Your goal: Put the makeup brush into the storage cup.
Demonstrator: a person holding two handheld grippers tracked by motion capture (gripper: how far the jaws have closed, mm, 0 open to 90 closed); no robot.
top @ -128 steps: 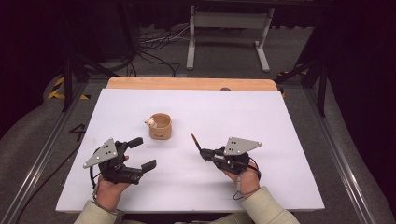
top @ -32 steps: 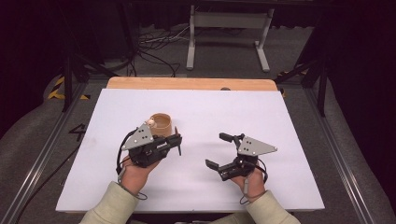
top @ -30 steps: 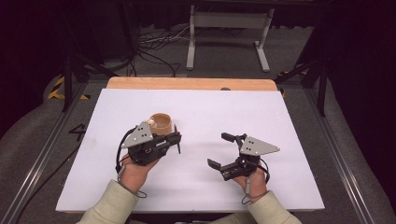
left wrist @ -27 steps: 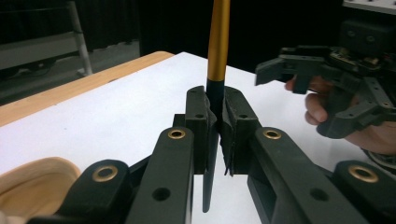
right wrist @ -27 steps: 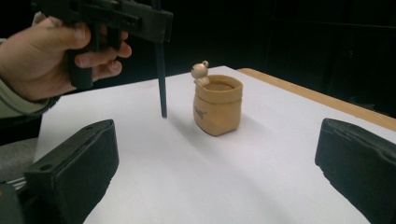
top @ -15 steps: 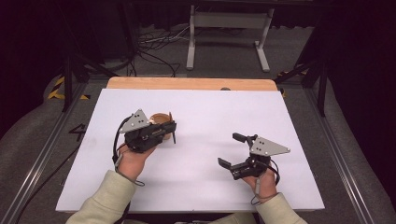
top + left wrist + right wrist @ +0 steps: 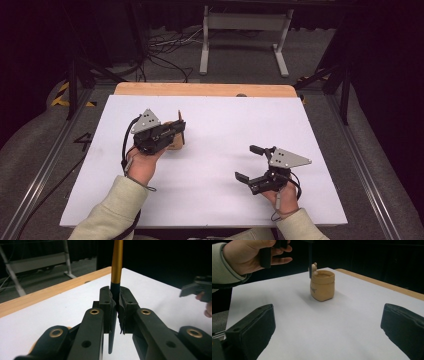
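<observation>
A tan sack-shaped cup [image 7: 322, 286] with a small bear figure on its rim stands on the white table; in the high view the cup [image 7: 175, 144] is partly hidden under my left gripper [image 7: 180, 131]. That gripper [image 7: 115, 302] is shut on a pen [image 7: 117, 262] with a gold upper part and a dark lower end, held upright. In the right gripper view the pen's dark end [image 7: 310, 262] hangs just above the cup's rim, at the bear. My right gripper [image 7: 248, 162] is open and empty, off to the right of the cup and nearer the front edge; its jaws [image 7: 329, 325] stand wide apart.
A white sheet [image 7: 210, 195] covers the table, with a wooden strip [image 7: 205, 89] along the far edge. A metal stand [image 7: 245, 22] and cables lie on the floor beyond. The person's left hand [image 7: 249, 255] is above the table at the left.
My left gripper has moved away from the front edge and over the cup with the pen in it. My right gripper has drifted right and toward the front edge, still open.
</observation>
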